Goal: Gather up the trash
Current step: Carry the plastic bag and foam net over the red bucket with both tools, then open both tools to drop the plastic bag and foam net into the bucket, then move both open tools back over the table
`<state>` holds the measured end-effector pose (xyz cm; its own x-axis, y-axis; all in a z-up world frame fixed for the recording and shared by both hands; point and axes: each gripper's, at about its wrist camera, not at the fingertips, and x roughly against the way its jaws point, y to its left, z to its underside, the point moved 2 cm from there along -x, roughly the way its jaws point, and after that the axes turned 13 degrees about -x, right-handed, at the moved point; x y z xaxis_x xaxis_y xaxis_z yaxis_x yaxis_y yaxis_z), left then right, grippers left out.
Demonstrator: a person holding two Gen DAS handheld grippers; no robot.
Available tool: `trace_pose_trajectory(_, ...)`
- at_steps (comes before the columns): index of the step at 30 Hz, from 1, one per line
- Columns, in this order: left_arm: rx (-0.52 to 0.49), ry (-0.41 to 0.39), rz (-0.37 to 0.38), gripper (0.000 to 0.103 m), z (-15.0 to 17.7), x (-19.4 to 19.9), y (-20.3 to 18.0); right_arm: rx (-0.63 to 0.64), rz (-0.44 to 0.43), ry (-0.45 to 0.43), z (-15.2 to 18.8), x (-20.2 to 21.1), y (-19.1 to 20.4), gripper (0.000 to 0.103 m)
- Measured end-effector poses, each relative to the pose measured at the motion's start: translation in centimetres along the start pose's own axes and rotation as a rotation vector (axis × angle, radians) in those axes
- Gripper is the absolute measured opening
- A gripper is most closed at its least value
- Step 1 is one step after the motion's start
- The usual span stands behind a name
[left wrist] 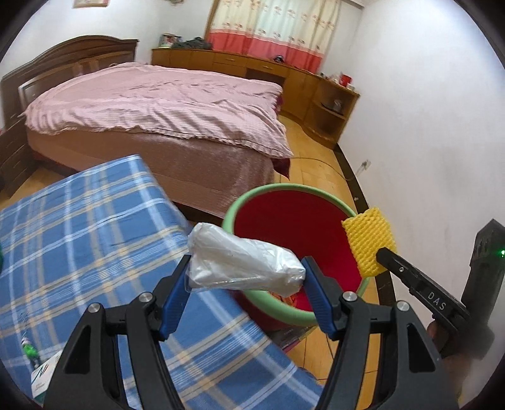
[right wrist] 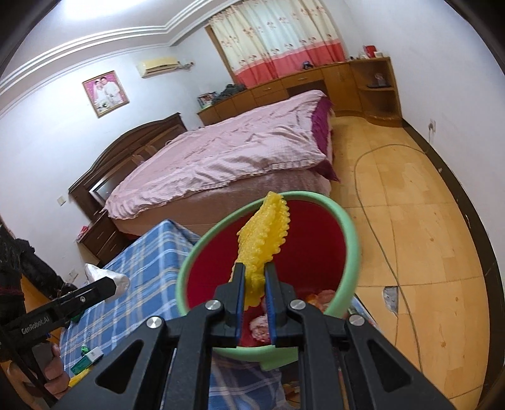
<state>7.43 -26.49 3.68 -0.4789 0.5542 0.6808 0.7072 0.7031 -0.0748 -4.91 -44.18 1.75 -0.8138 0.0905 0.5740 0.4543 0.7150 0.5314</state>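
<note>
trash is already in both of your grippers, so start with what sits nearest the lenses. in the left wrist view your left gripper (left wrist: 246, 277) has a crumpled white plastic bag (left wrist: 243, 261) spanning the gap between its blue pads (left wrist: 315, 293); the jaws stand fairly wide and the bag fills them end to end. it looks very light, soft and slick, the kind of thing that gives under pressure and can slide out sideways, so i'd judge a hold across its bulky middle safer than one on a loose corner. it hangs above the near edge of the blue plaid cloth (left wrist: 79, 236), close to the bin's rim.

your right gripper (right wrist: 254, 277) is closed almost fully, its pads pinching the lower end of a yellow foam net sleeve (right wrist: 263, 233). that sleeve looks feather-light, springy and squashable, not fragile; the mesh gives the pads some bite, so the thin pinch at one end seems enough. the free end stands up over the mouth of the bin.

just beyond both loads is the green-rimmed red bin (right wrist: 350, 239), standing on the floor beside the cloth-covered surface. some reddish and pale scraps lie at the bottom, though what they are i cannot tell. small items remain on the plaid cloth near your left hand (right wrist: 53, 375), among them a green and white box (right wrist: 88, 359).

further off lies the bed with the pink cover (left wrist: 157, 104), and behind it the wooden cabinets (left wrist: 252, 66) under the curtain (left wrist: 271, 28).
</note>
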Motion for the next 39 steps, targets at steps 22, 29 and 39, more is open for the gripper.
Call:
trace_pose_trajectory(22, -0.102, 0.12, 0.097, 0.069, 0.6, -10.2, -4.3, -0.068, 0.055, 0.071, -0.3, -3.4, -4.9, 0.014)
trace_pose_trajectory(29, -0.132, 0.118, 0.091, 0.075, 0.6, -10.4, -4.8, -0.09, 0.061, 0.095, 0.0, -4.2, -5.6, 0.017)
trace_pose_trajectory(39, -0.101, 0.107, 0.068, 0.075, 0.6, -9.0, -4.1, -0.092, 0.054, 0.097, 0.1, -4.1, -5.4, 0.03)
